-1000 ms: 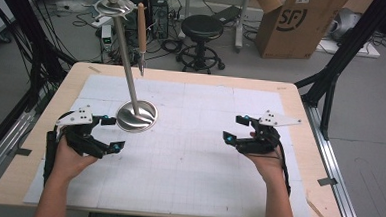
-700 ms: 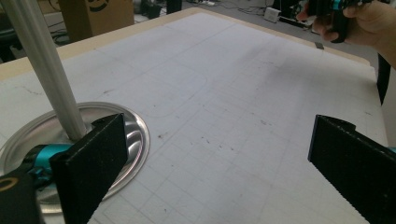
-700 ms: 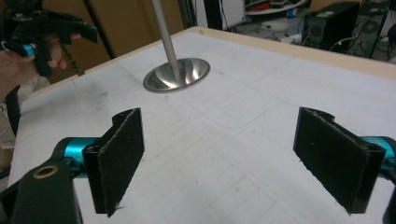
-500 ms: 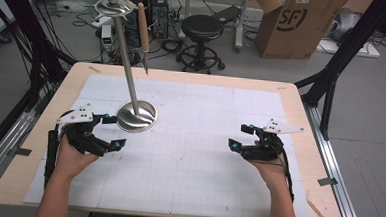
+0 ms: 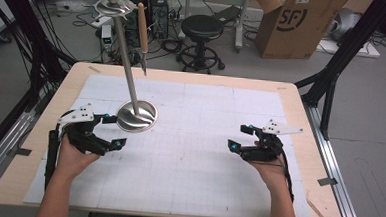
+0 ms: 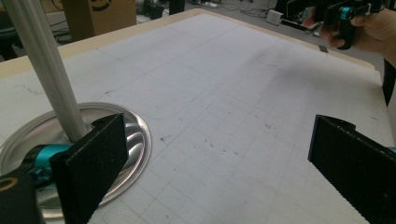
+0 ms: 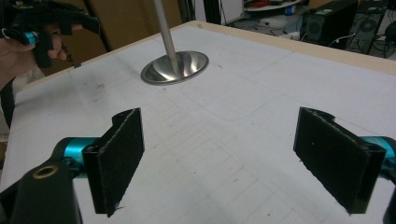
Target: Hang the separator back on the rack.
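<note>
Both pairs of jaws wide apart, nothing between them. Left gripper (image 5: 110,131) at the lower left of the high view, held in the person's left hand (image 5: 73,157), just beside the round base of the metal stand (image 5: 137,115). One jaw tip close to the base rim, whether touching cannot tell. Right gripper (image 5: 242,137) at the lower right of the same view, held in the right hand (image 5: 270,170), well apart from the stand, over the white gridded mat (image 5: 194,138).

Stand near the left centre of the mat, its thin pole tilted in the picture toward the upper left, with a flat disc and a ball on top. Hanging from the disc, a tool with wooden handle (image 5: 143,28), point down, above the far edge of the wooden table (image 5: 301,114).

Left gripper view: pole and shiny base at the left, behind the left jaw; the other hand with its gripper in the upper right corner.

Right gripper view: stand base in the upper middle, the other hand in the upper left corner.

Behind the table, a black stool (image 5: 202,29) and a cardboard box (image 5: 300,24) on the floor.
</note>
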